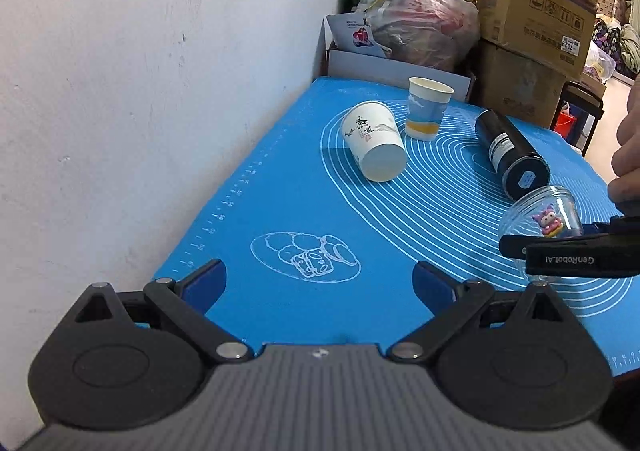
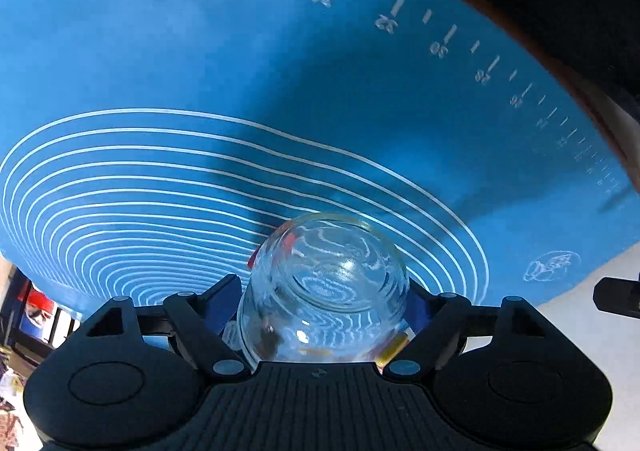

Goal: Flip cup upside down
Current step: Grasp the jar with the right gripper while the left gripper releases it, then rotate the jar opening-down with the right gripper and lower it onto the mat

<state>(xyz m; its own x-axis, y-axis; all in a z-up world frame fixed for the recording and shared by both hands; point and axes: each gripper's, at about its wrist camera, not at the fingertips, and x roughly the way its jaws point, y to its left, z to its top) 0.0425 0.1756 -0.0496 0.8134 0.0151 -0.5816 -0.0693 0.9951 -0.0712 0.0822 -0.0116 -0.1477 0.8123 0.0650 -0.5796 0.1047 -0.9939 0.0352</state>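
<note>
A: Where is the glass cup?
B: Clamped in my right claw, tilted above the blue mat.
A: The left claw?
B: Wide, over bare mat near the wall-side edge.

1. Both views are bright and evenly lit, with strong fisheye bending at the edges.
2. A soft broad shadow crosses the blue mat in the right wrist view.
3. White glints speckle the glass cup; ruler marks blur near the edge.
</note>
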